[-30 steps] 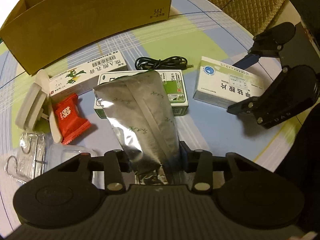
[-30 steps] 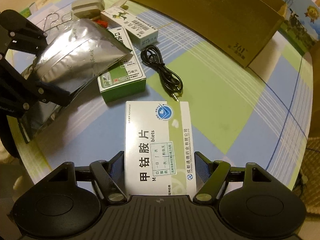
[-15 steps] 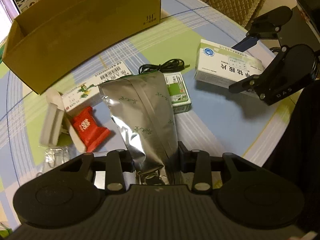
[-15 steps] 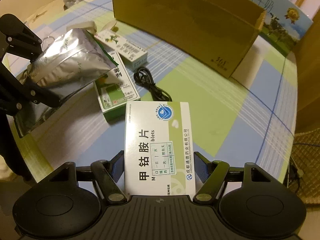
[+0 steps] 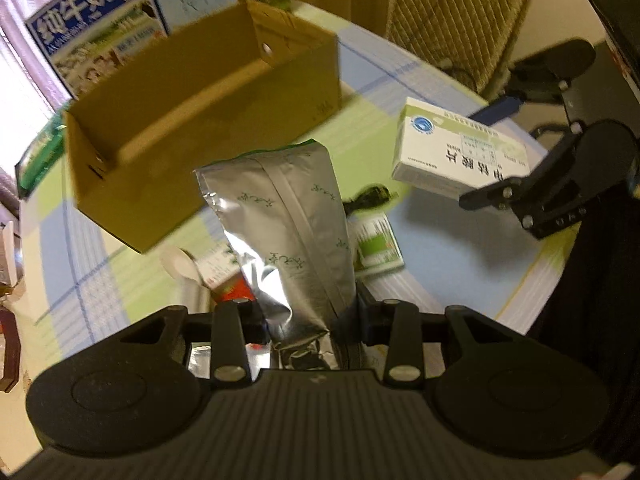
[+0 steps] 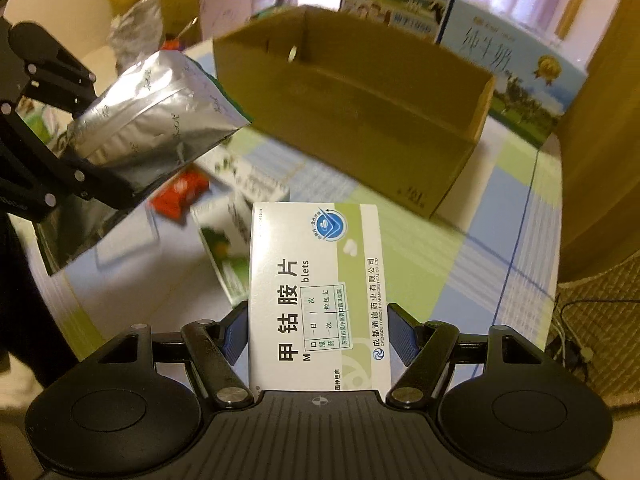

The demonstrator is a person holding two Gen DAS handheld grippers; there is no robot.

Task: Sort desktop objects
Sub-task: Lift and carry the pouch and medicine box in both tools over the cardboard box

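Left-wrist view: the left gripper (image 5: 308,320) has its jaws closed on the lower end of a silver foil pouch (image 5: 280,224), which rises up the centre of the frame, clear of the table. Behind it, in the upper left, stands an open cardboard box (image 5: 200,120) on the checked tablecloth (image 5: 440,280). At right, the right gripper (image 5: 500,194) holds a white medicine box (image 5: 452,152) in the air. Below the pouch, on the cloth, lie a green-and-white carton (image 5: 376,248), a blurred black cable (image 5: 372,196), a red packet (image 5: 236,292) and a white plastic piece (image 5: 184,268). Milk cartons (image 5: 96,28) stand behind the cardboard box.

Right-wrist view: the right gripper (image 6: 316,336) clamps the white medicine box (image 6: 316,292) between its blue pads (image 6: 402,336), at lower centre. The pouch (image 6: 156,116) and left gripper (image 6: 76,168) occupy the upper left. The cardboard box (image 6: 360,120) fills the upper centre, its inside empty as far as seen. The red packet (image 6: 180,196) and green-and-white carton (image 6: 224,248) lie blurred on the cloth (image 6: 460,272) between the two grippers.
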